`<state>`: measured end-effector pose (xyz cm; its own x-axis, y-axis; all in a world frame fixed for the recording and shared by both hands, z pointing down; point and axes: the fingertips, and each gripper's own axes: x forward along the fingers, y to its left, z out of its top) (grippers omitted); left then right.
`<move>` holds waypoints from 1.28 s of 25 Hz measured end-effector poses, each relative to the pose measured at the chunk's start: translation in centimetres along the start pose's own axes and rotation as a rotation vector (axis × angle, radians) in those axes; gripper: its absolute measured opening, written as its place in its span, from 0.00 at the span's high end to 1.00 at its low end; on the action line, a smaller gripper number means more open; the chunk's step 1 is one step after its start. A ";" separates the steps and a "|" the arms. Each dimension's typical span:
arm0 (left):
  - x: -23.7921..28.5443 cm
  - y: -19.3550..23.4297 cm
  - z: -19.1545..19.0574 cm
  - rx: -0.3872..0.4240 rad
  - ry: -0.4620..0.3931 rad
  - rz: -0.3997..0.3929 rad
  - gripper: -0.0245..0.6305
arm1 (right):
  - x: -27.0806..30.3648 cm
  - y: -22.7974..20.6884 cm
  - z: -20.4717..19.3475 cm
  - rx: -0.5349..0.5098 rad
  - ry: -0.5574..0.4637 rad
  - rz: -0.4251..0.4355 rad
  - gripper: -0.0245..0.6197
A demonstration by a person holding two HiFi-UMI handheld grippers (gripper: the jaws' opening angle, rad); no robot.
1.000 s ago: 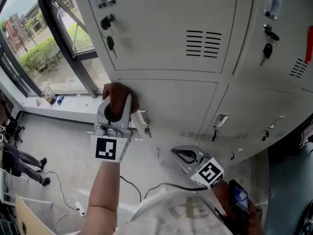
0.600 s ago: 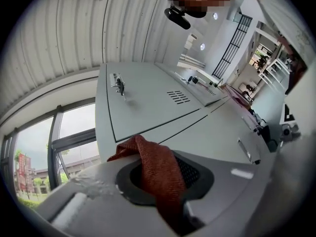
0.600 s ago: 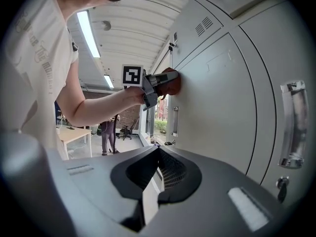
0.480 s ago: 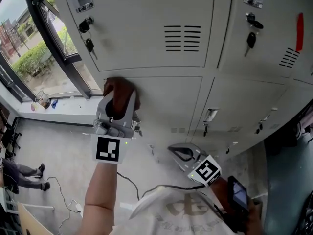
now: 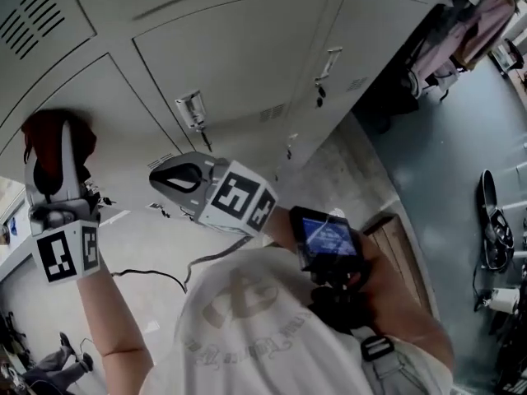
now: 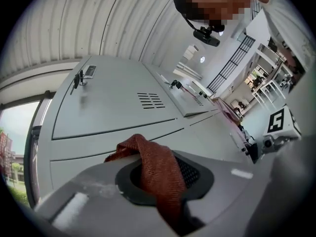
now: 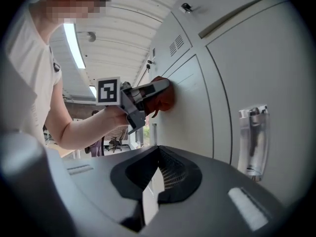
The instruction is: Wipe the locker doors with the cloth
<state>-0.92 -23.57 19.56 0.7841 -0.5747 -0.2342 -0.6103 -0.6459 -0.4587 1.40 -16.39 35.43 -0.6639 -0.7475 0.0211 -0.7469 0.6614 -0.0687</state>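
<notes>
Grey lockers filled the upper part of the head view, w/ concrete floor below & to the right. Person's white shirt took up the bottom centre. L tongs were raised at far left, clamped on the red cloth. The cloth was bunched & pressed against a lower-row door, just under the seam of the vented door above. L gripper view showed the cloth coming out btwn the jaws & draping over one of them. R tongs sat lower, closer to the body, tips closed together w/ nothing btwn them, aimed along the locker fronts. Marker cube rode just behind the R tongs. Small lit screen was by the R hand. Metal latch stuck out from the neighbouring door. Black cable lay on the floor, & dark shoes sat at the far right edge.
</notes>
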 end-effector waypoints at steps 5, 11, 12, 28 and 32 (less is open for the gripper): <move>1.1 -2.2 -0.1 -0.021 -0.007 -0.024 0.86 | -2.3 -2.3 -0.5 0.059 0.009 -0.078 0.95; 2.4 -3.5 1.1 -0.031 -0.022 -0.031 0.86 | -3.7 -2.7 -1.0 0.066 0.006 -0.076 0.95; 2.4 -3.6 1.4 -0.022 -0.025 -0.027 0.86 | -3.9 -2.6 -1.0 0.065 0.003 -0.066 0.95; 6.8 -8.8 2.9 0.198 -0.024 -0.031 0.86 | -7.3 -4.1 -2.5 0.078 0.032 -0.053 0.95; 6.4 -12.4 -0.2 0.170 -0.011 -0.069 0.86 | -9.7 -3.9 -3.5 0.095 0.056 -0.061 0.95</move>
<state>11.65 -19.35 23.92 0.8252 -0.5260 -0.2059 -0.5280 -0.5885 -0.6122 10.60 -11.48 38.94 -0.6207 -0.7796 0.0833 -0.7805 0.6044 -0.1594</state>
